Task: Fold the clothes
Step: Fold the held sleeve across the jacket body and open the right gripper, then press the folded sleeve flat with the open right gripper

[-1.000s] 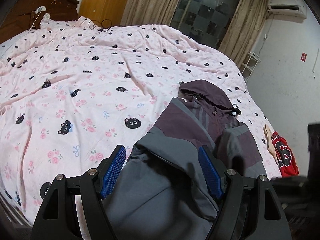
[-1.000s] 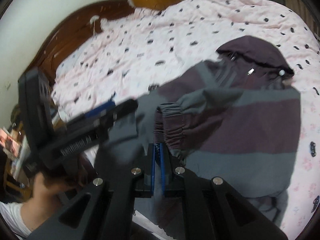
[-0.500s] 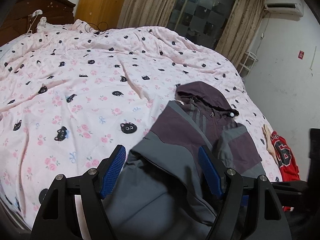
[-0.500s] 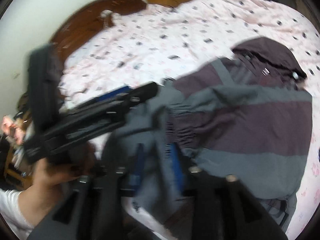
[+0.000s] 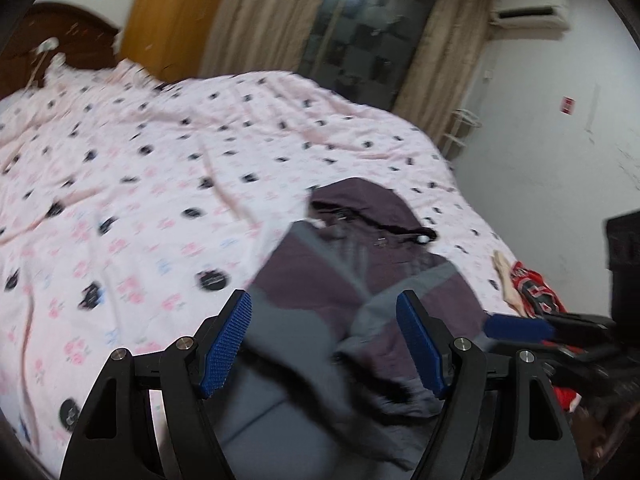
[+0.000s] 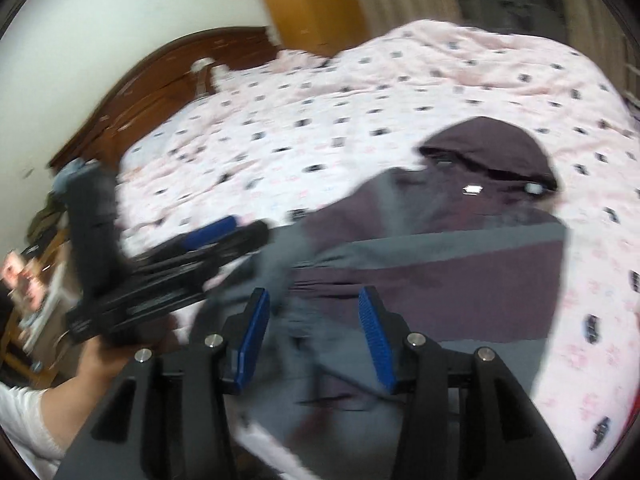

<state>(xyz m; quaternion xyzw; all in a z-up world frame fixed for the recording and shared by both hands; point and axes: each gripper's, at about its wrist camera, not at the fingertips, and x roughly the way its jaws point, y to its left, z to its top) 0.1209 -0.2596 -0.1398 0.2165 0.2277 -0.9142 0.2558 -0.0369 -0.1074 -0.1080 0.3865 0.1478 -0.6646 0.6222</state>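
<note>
Nearest to me, my left gripper (image 5: pixel 324 344) has its jaws standing wide with nothing pressed between the blue pads; the grey lower part of the hooded jacket (image 5: pixel 360 280) lies below and beyond them, blurred. My right gripper (image 6: pixel 314 340) has its jaws parted about halfway, the pads apart from the cloth; a rumpled fold of grey fabric shows in the gap, too smeared for me to say whether it touches either pad. From the right wrist view I see the left gripper off to the left, gripped by a hand (image 6: pixel 100 360) with a white sleeve (image 6: pixel 24 420) behind it. The jacket, purple with grey bands, lies flat near the close edge of the bed (image 5: pixel 140 200), a sleeve folded across its body and its hood (image 6: pixel 492 148) pointing away from me. Just to the right of the jacket in the left wrist view, a red garment (image 5: pixel 536 288) lies at the bed's edge. The pink bedspread with dark cat faces runs on to a dark wooden headboard (image 6: pixel 160 88). Beyond the bed stand beige curtains (image 5: pixel 256 16), a dark window (image 5: pixel 368 28) and a wall air conditioner (image 5: pixel 528 8).
</note>
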